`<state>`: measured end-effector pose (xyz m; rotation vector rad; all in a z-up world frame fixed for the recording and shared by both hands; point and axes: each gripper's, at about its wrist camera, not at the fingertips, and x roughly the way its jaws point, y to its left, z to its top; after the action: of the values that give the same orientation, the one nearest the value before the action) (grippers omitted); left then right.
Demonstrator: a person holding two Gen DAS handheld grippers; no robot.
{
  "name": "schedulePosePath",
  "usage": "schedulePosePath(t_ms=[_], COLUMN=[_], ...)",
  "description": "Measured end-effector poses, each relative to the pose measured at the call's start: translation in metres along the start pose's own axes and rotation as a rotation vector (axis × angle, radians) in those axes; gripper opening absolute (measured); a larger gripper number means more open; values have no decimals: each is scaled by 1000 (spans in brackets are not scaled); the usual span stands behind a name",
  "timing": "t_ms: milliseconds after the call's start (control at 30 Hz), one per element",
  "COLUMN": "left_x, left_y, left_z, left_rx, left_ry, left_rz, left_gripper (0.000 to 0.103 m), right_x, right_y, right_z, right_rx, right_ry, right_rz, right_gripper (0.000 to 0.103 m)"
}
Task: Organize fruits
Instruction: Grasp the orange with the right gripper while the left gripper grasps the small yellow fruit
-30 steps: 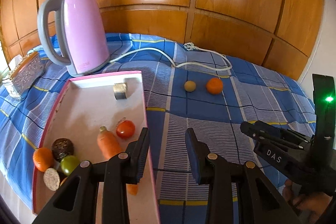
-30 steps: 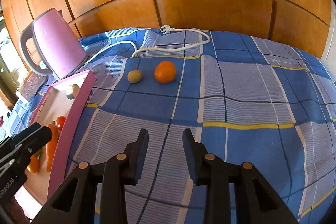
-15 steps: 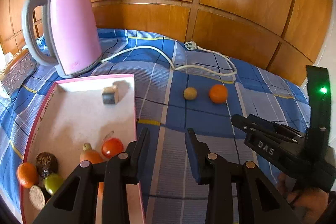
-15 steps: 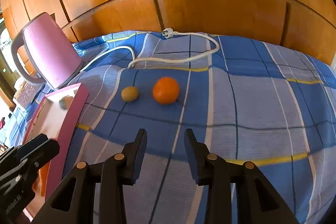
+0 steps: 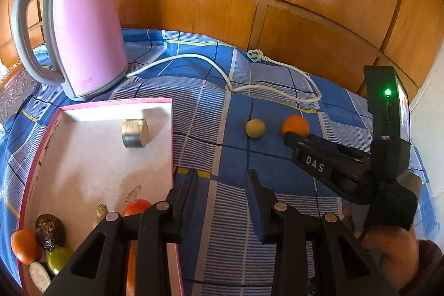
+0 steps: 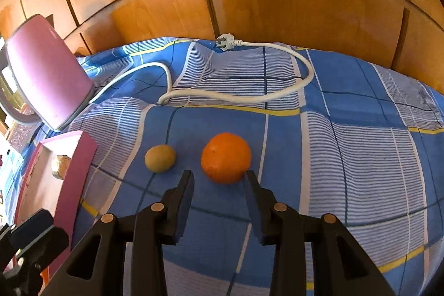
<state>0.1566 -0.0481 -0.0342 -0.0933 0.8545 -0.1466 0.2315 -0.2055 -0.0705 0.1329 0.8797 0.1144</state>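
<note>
Checked blue cloth [image 6: 347, 157], round orange [image 6: 226, 157]

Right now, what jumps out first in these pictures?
A big pink kettle stands at the back left on a blue checked cloth. Out on the cloth an orange lies beside a small yellowish fruit, right before the right gripper, whose jaws stand apart and empty.
</note>
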Motion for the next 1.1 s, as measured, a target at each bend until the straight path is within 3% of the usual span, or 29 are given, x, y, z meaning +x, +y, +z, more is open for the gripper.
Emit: schedulePosePath(t_ms=[600,1100], left_x=[25,59], left_y=[-14,-33], left_z=[10,33], left_rx=[17,18], left_ry=[42,81], left_rz=[-2,-17], left_gripper=[35,36], right_x=[-4,-21], right_y=[-15,-42], right_z=[-6,-19], right_rx=[-3,16], right_ry=[-22,-28], right_rz=[17,-60], right_gripper=[34,34])
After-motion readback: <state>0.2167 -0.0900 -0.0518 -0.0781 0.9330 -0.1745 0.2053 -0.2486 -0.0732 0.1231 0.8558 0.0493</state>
